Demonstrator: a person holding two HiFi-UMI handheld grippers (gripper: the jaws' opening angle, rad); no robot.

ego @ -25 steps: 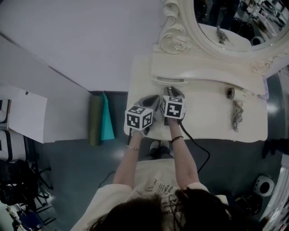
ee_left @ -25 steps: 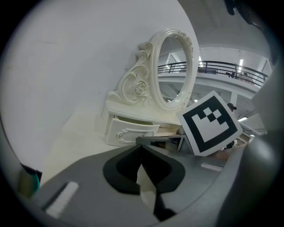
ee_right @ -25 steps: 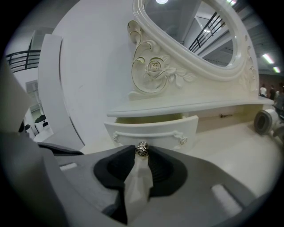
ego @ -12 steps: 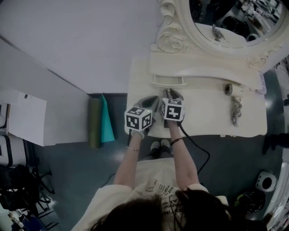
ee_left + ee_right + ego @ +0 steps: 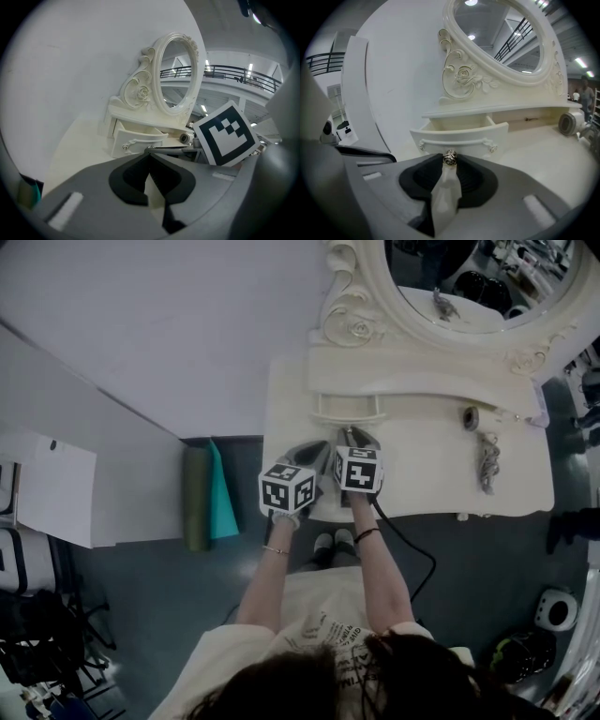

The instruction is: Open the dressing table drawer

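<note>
The cream dressing table carries an oval mirror, and its small drawer stands partly pulled out under the mirror shelf. At the middle of the drawer front is a small metal rose knob, and my right gripper is shut on it. Just to its left over the tabletop, my left gripper has its tips together and holds nothing. The left gripper view shows the drawer from the side.
A small round cap-like object and a metallic trinket lie on the right of the tabletop. Teal and olive rolls stand on the floor at the left. A cable trails from the right gripper.
The drawer has come further out from under the shelf, with my right gripper drawn back toward the table's front edge. The left gripper has stayed put.
</note>
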